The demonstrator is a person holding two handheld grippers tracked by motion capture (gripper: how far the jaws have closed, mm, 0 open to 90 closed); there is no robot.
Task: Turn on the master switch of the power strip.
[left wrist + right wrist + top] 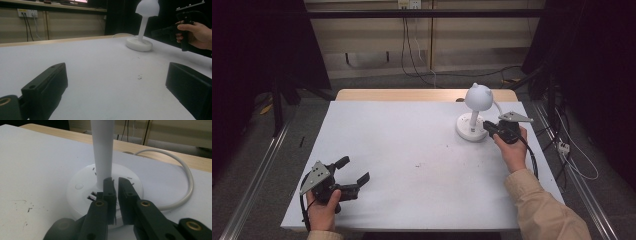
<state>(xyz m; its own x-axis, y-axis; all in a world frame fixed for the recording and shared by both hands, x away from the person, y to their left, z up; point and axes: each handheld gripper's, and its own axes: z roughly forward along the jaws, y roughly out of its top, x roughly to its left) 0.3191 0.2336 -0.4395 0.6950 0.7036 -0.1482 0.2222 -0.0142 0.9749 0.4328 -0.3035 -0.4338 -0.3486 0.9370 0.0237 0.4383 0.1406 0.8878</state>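
Observation:
A white desk lamp (475, 112) with a round, eared head stands on its disc base (77, 192) at the table's far right. My right gripper (486, 125) reaches in from the right over that base. In the right gripper view its jaws (116, 180) stand almost together, with a thin slit and nothing between them. Their tips lie just in front of the lamp's stem (102, 150), above the base's two sockets. My left gripper (354, 169) rests at the near left of the table, open, with bare white table between its jaws (115, 85). The lamp (142, 27) shows far off in the left gripper view.
The white table top (412, 150) has a wooden strip (412, 94) along its far edge. The lamp's white cable (186, 177) loops behind the base to the right. A few dark specks (417, 165) mark the middle. Metal rails and cables lie on the floor beside the table.

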